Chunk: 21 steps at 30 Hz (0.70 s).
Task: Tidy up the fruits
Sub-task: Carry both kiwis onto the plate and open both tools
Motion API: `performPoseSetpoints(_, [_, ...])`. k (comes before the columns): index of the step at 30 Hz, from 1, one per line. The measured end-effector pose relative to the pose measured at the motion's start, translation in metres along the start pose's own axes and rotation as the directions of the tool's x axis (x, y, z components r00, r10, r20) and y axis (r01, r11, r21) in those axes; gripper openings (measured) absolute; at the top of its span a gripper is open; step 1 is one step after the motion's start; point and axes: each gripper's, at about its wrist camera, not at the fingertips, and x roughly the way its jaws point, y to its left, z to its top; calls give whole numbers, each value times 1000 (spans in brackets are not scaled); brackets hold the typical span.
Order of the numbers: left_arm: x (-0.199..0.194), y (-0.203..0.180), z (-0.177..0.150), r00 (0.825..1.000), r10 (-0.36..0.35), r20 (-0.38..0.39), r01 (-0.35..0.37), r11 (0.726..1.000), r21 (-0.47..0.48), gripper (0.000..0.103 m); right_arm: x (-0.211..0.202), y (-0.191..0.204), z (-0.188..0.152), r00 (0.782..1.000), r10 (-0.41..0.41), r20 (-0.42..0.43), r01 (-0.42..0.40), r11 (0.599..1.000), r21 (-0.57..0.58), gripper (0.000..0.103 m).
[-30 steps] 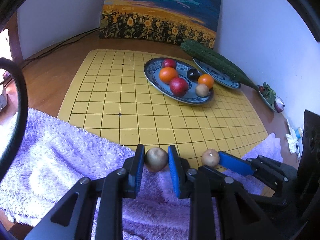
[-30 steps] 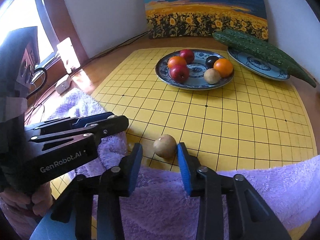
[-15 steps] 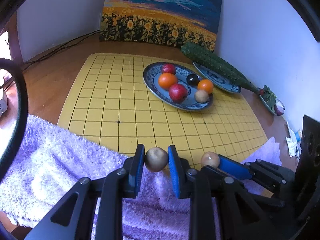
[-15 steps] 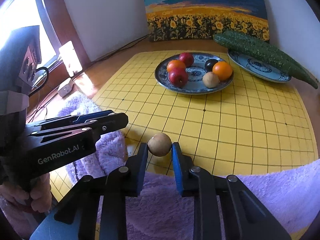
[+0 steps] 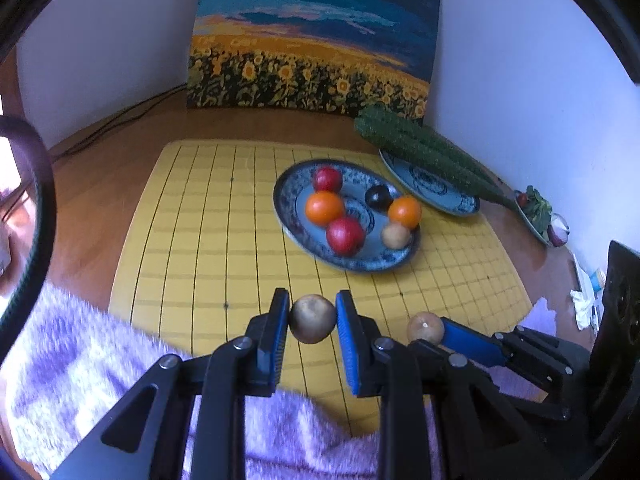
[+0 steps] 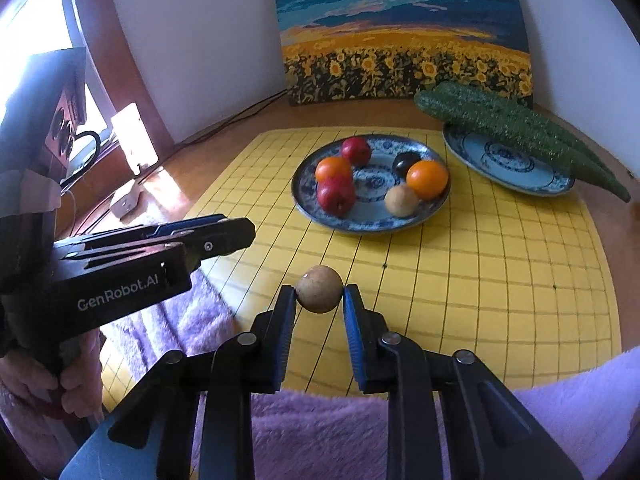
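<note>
Above the yellow board (image 5: 192, 248), my left gripper (image 5: 312, 320) and right gripper (image 6: 319, 300) each clench a brown fruit (image 5: 312, 319), short of the fruit plate (image 6: 316, 212).

Board (image 6: 480, 280): on the table, before the painting (image 6: 404, 32).
Fruit plate (image 6: 362, 226): on the board.
Second plate (image 6: 508, 168): right of it, under the cucumber (image 6: 516, 128).
Towel (image 6: 320, 432): over the board's near edge.

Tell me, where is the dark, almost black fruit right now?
The dark fruit sits on the blue patterned plate at its far side, beside an orange and opposite the far red apple, in both wrist views.
</note>
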Motion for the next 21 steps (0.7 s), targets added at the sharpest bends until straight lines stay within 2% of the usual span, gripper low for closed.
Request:
performPoseSetpoints(12, [26,-8,35,999,16,30,-17,999,31,25,15,-12,23,999,-39,18,39,999,-13,26])
performPoseSetpoints(21, [53,-1,43,1000,27,5,-27,1000,14,25,27,-17,32,999,-48,25,49,999,-18,26])
